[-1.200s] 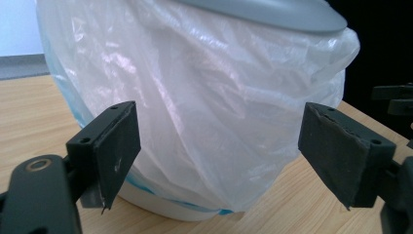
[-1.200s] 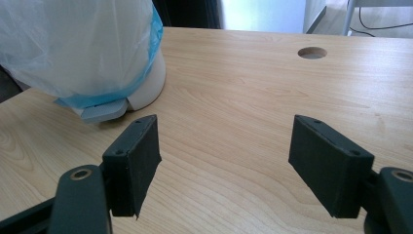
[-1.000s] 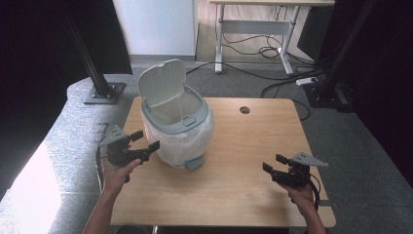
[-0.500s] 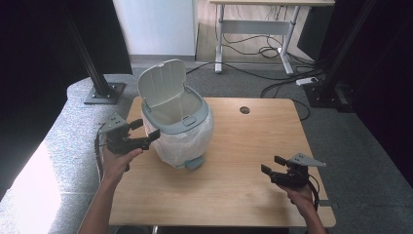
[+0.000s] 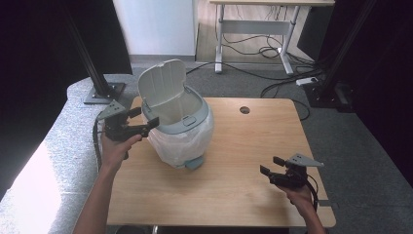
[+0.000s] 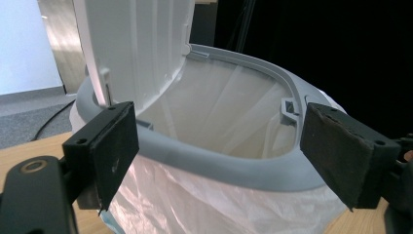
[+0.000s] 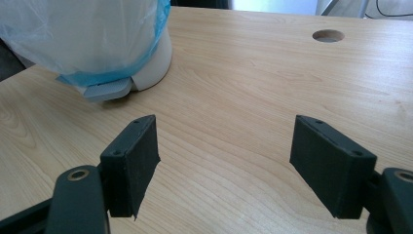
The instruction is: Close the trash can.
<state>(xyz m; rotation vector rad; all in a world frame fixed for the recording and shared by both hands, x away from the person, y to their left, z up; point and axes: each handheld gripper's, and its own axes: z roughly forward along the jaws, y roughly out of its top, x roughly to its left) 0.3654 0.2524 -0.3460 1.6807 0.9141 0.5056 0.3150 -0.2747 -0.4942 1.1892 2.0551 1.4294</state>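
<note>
1. While the left claw [image 5: 144,117] is held released just beside the bin [image 5: 181,127], at its left side and level with the rim, nothing is gripped between its jaws; seen from the left gripper view, the grey rim ring [image 6: 234,168] lies just beyond the open pads.
2. At the middle left of the wooden surface [image 5: 243,190], the bin is seen standing upright, with its lid [image 5: 162,87] swung up and open at the back.
3. A thin, crinkled white liner bag [image 5: 171,146] is draped over the bin's outside below the rim and lines its inside; fitting of the bag is judged largely done, with tidying of it, or closing of the lid, judged as what may be left.
4. A smooth, rounded plastic body, a matt grey ring and a small grey pedal [image 7: 109,90] at the foot make up the bin.
5. Well apart from the bin, to its right and nearer the person, the right claw [image 5: 270,165] is held released over bare wood grain, gripping nothing.
</note>
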